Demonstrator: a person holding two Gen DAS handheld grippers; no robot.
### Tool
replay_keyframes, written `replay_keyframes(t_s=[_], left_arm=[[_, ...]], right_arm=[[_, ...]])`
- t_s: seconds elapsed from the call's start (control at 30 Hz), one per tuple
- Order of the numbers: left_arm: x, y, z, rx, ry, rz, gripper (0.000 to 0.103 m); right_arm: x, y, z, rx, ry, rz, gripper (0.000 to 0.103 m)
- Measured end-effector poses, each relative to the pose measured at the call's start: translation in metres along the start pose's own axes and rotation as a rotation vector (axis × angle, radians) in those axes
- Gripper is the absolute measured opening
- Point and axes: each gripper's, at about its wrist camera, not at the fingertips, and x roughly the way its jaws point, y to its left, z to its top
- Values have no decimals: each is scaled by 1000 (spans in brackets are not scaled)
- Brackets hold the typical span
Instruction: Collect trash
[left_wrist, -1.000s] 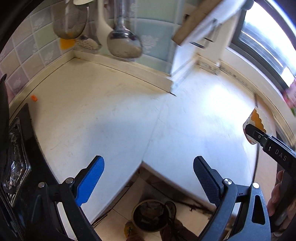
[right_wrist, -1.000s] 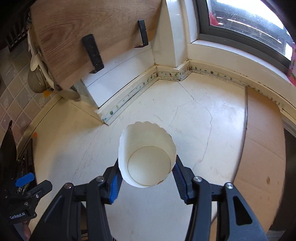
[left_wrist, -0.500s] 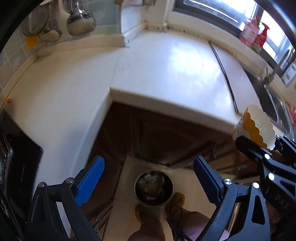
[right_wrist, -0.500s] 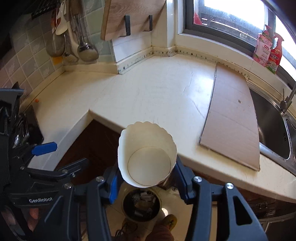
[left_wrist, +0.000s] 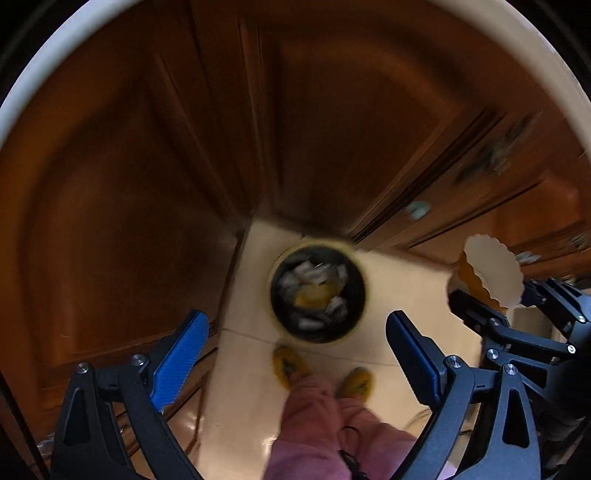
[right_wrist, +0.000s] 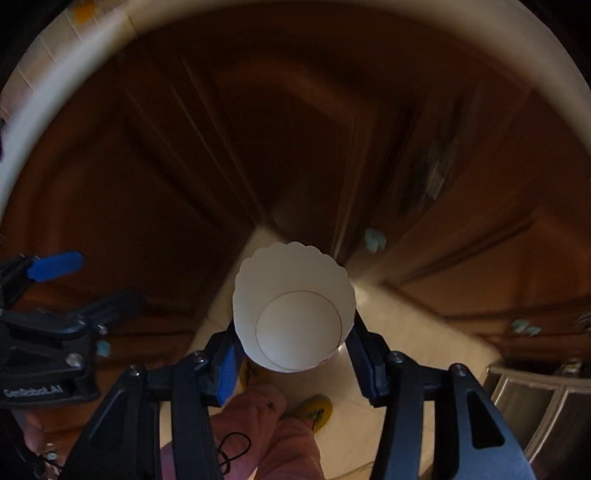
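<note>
Paper cup (right_wrist: 293, 325) clamped in right tongs (right_wrist: 295, 363) above trash bin (left_wrist: 317, 293).

Black skeletal left tongs (left_wrist: 291, 363) with blue ribbed pads and silver screws, matching right tongs (right_wrist: 291, 363), pink trousers (left_wrist: 325, 432) (thin black cord dangling), yellow slippers (left_wrist: 288, 363)

A home kitchen, seen from below counter height. Brown wooden cabinet doors (left_wrist: 155, 192) with raised panels filling most of both views, meeting at an inner corner. Pale countertop edge (right_wrist: 44, 110) curving overhead, with a patch of tiled wall (right_wrist: 74, 22) above it. Cream floor tiles (left_wrist: 406, 280) below, holding a round trash bin (left_wrist: 317, 295) full of scraps. Yellow house slippers (left_wrist: 288, 363) and pink trousers (left_wrist: 317, 424) on the person standing there.
</note>
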Motion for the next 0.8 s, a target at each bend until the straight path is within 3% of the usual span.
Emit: replay_keyframes(t_s=[0.23, 0.4, 0.53, 0.7, 0.8], left_arm=[[118, 15, -28, -22, 200, 24, 96], [161, 20, -34, -18, 243, 20, 96], [173, 22, -35, -48, 255, 18, 96], [175, 25, -41, -94, 257, 7, 98], [175, 27, -45, -108, 265, -3, 100]], right_arm=[[122, -10, -19, -1, 171, 10, 53], [173, -5, -7, -23, 204, 85, 54], [192, -2, 3, -27, 225, 70, 59], [187, 1, 7, -45, 196, 86, 81], [174, 4, 5, -69, 183, 88, 82]])
